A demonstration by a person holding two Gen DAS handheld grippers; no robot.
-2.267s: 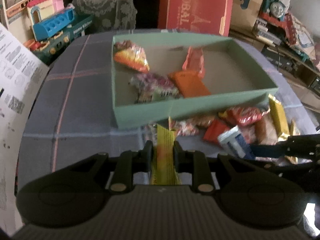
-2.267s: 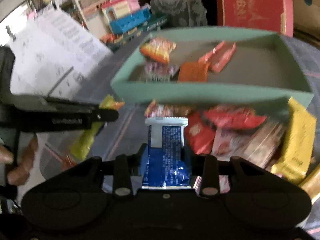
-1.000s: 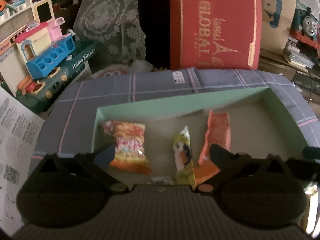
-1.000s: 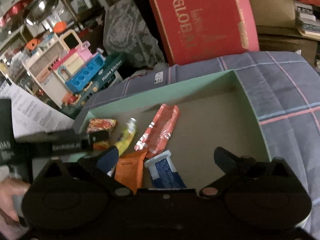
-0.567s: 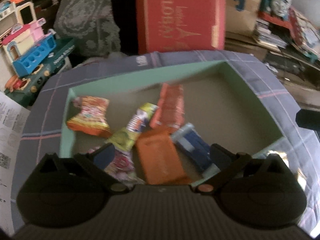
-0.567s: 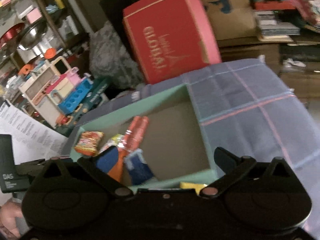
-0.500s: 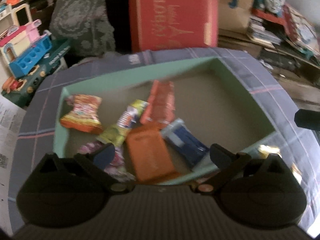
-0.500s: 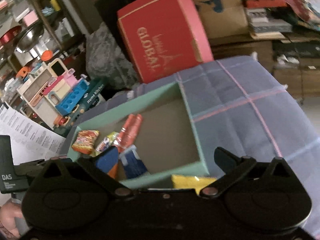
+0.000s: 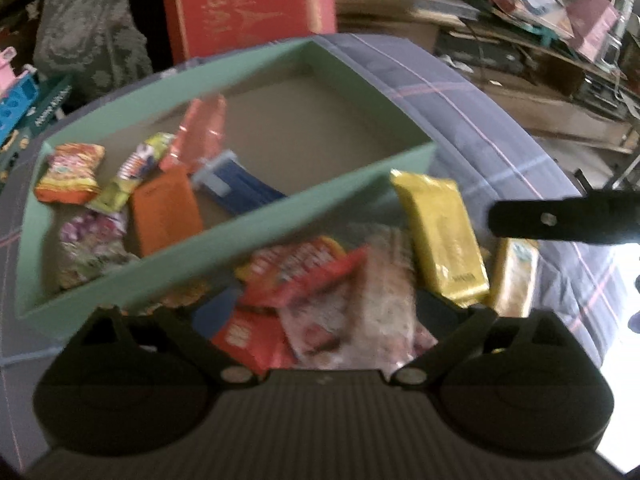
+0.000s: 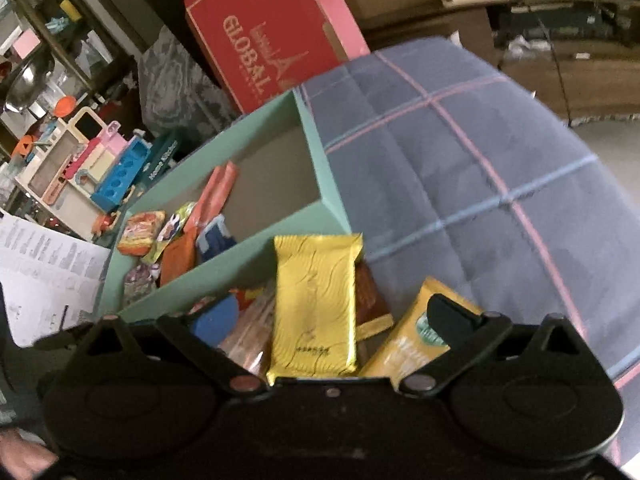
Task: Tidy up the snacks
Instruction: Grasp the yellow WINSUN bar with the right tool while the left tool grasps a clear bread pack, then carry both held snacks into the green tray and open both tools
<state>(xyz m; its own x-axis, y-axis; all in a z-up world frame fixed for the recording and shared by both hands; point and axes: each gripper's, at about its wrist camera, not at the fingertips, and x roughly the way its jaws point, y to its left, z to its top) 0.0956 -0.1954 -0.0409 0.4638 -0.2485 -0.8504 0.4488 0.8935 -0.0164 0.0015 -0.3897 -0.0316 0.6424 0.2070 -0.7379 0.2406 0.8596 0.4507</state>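
**Both tongs spread wide above the loose snacks in front of the box**

Your left tongs [image 9: 320, 312] are spread wide and grip nothing. They hang over the pile of snacks on the near side of the green box [image 9: 224, 240], outside its front wall. Between their tips lie a red packet [image 9: 296, 276] and a pale pinkish packet [image 9: 380, 304]; the view is blurred, so you cannot tell whether either tip touches them.

Your right tongs [image 10: 332, 320] are wide apart too, and empty. The gold packet [image 10: 316, 308] lies straight between their tips, its far end against the box's front wall. A yellow packet [image 10: 408, 348] lies just beside it, on the side away from the box's middle, partly under one tip. In the left view the same gold packet [image 9: 440, 236] leans at the box's near corner, and one finger of the right tongs reaches in just past it.

Inside the box, the sorted snacks crowd the end farthest from the gold packet: a blue bar [image 9: 236, 188], an orange packet [image 9: 164, 208], a salmon wrapper [image 9: 200, 132], a yellow-green sachet [image 9: 128, 176], an orange-red bag [image 9: 68, 176] and a purple bag [image 9: 88, 248]. The other end of the box shows bare floor.

Box and pile sit on a plaid cloth [image 10: 460, 184]. A red carton [image 10: 264, 36] stands behind the box.
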